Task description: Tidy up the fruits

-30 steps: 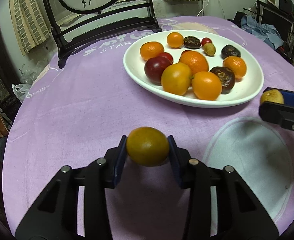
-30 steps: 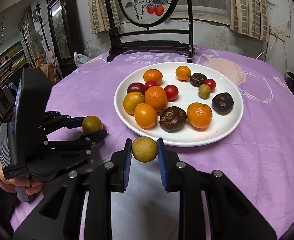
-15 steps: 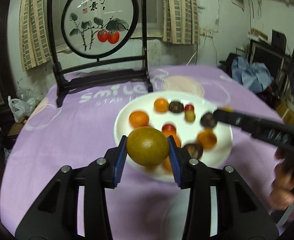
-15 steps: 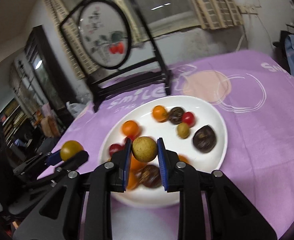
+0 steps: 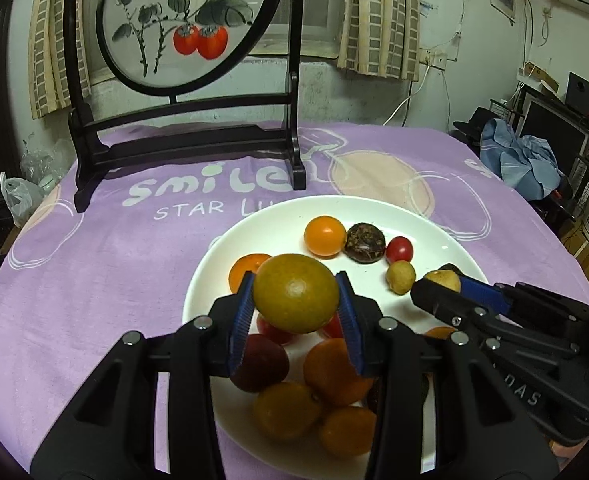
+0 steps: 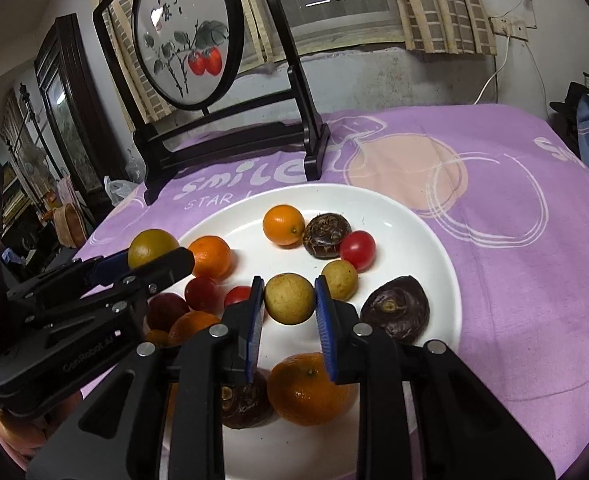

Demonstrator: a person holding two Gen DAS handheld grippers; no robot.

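left gripper (image 5: 296, 306): clamped on green-yellow citrus (image 5: 295, 298), pads on its left and right sides, held above near-left part of plate (image 5: 434, 220)
right gripper (image 6: 288, 304): narrow, pinching small tan fruit (image 6: 289, 298) across its middle, above plate centre
plate: white, on purple cloth (image 5: 94, 264) over bench; holds oranges, cherry tomatoes, dark brown fruits, one more tan fruit (image 6: 339, 280) just right of the held one
citrus handling: judged firm, light, smooth rind, can roll or slip; grip across widest part, moderate squeeze
tan fruit handling: judged light, thin-skinned, bruises if crushed; side pinch at equator fits
axis, citrus: near round, slightly wider than tall; pale spot faces left camera, cannot tell if stem end
axis, tan fruit: near round, no clear long axis; pointing cannot tell
step: judged carry-over-plate, both fruits not yet set down
risk: dropped fruit may knock the crowded near pile or roll off the rim
far: framed persimmon painting (image 5: 182, 20) on black stand, well apart from plate
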